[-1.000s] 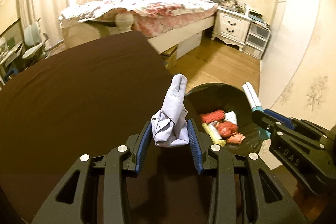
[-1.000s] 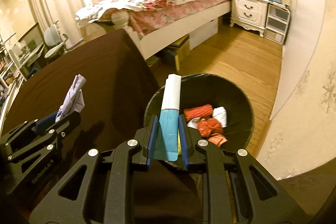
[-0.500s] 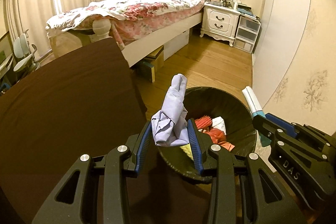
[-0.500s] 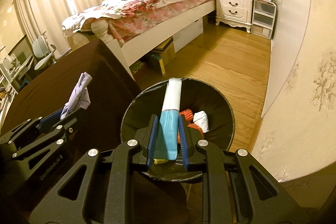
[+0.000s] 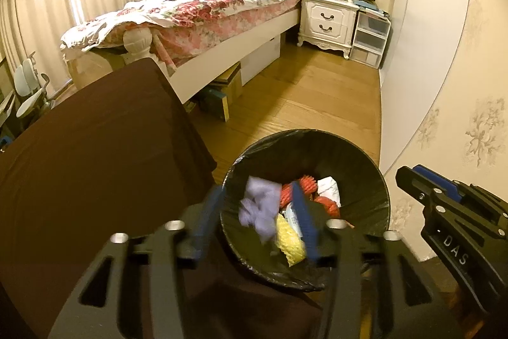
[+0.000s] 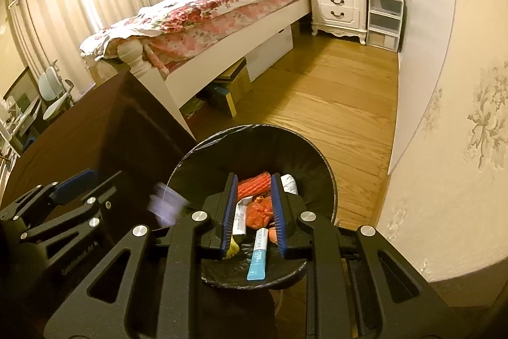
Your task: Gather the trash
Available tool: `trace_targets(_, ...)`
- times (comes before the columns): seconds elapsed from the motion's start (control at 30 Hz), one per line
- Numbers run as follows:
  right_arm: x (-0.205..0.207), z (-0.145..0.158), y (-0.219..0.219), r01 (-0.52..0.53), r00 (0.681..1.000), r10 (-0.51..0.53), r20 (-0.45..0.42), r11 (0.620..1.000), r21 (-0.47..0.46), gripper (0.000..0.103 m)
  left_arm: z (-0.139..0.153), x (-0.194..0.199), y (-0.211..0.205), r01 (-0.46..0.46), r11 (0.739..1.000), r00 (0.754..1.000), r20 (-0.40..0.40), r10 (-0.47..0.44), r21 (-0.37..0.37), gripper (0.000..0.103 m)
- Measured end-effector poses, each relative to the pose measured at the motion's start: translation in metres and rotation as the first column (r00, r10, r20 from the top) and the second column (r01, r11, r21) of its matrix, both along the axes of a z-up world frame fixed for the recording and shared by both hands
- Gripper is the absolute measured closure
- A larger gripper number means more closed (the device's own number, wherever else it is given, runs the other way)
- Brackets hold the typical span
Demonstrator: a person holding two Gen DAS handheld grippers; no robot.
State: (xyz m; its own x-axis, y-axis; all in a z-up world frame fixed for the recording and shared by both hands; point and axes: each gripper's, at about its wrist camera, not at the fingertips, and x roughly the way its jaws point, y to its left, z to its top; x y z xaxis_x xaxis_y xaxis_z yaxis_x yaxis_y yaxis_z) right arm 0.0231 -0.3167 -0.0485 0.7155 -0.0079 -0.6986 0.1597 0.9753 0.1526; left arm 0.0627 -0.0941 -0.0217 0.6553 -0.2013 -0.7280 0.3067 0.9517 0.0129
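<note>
- Two grippers are over the black-lined bin (image 5: 377, 180), both in the release step of collecting trash.
- Left gripper (image 5: 258, 224): jaws have just been opening and stand well apart. Nothing is gripped; the crumpled lilac tissue (image 5: 258, 212) sits blurred between them, clear of the pads, apparently falling into the bin.
- Right gripper (image 6: 254, 208): jaws have just been opening, a narrow gap only. The blue-and-white tube (image 6: 257, 256) is below the pads at 6 o'clock in the bin mouth, loose or dropping, not clamped.
- Bin contents: red mesh (image 6: 254, 185) at 12 o'clock, orange wad (image 6: 258, 212) at centre, yellow mesh (image 5: 287, 240) toward 6 o'clock, white wad (image 6: 290, 184) at 1 o'clock.
- Bin stands on the wooden floor (image 6: 333, 104) just beside the brown-covered table (image 5: 95, 164), which lies at its 9 o'clock.
- Judgement: both drops look done or nearly done; neither piece seems at risk of missing the rim.
- Next move calls for: pull both grippers back from the bin, swing toward the table, look for remaining trash. Table shows none here, though part of it is out of view.
</note>
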Motion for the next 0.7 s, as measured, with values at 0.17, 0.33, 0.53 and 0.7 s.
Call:
trace_targets(0.17, -0.003, 0.000, -0.003, 0.020, 1.000, -0.020, 0.004, 1.000, -0.003, 0.059, 0.002, -0.004, -0.002, -0.005, 1.000, 1.000, 0.016, 0.005, 0.002, 0.037)
trace_targets(0.33, -0.007, 0.001, -0.007, 0.040, 0.999, -0.040, 0.010, 0.999, -0.014, 0.046, 0.005, -0.008, 0.003, -0.022, 1.000, 0.999, 0.024, 0.023, -0.011, 0.031)
trace_targets(0.53, -0.011, 0.002, -0.005, 0.045, 0.999, -0.045, 0.011, 0.999, -0.026, 0.032, 0.006, -0.011, 0.011, -0.051, 0.998, 0.998, 0.023, 0.051, -0.024, 0.027)
trace_targets(0.7, -0.014, 0.004, 0.002, 0.041, 0.999, -0.040, 0.014, 0.998, -0.043, 0.027, 0.007, -0.017, 0.020, -0.069, 0.997, 0.997, 0.023, 0.069, -0.035, 0.027)
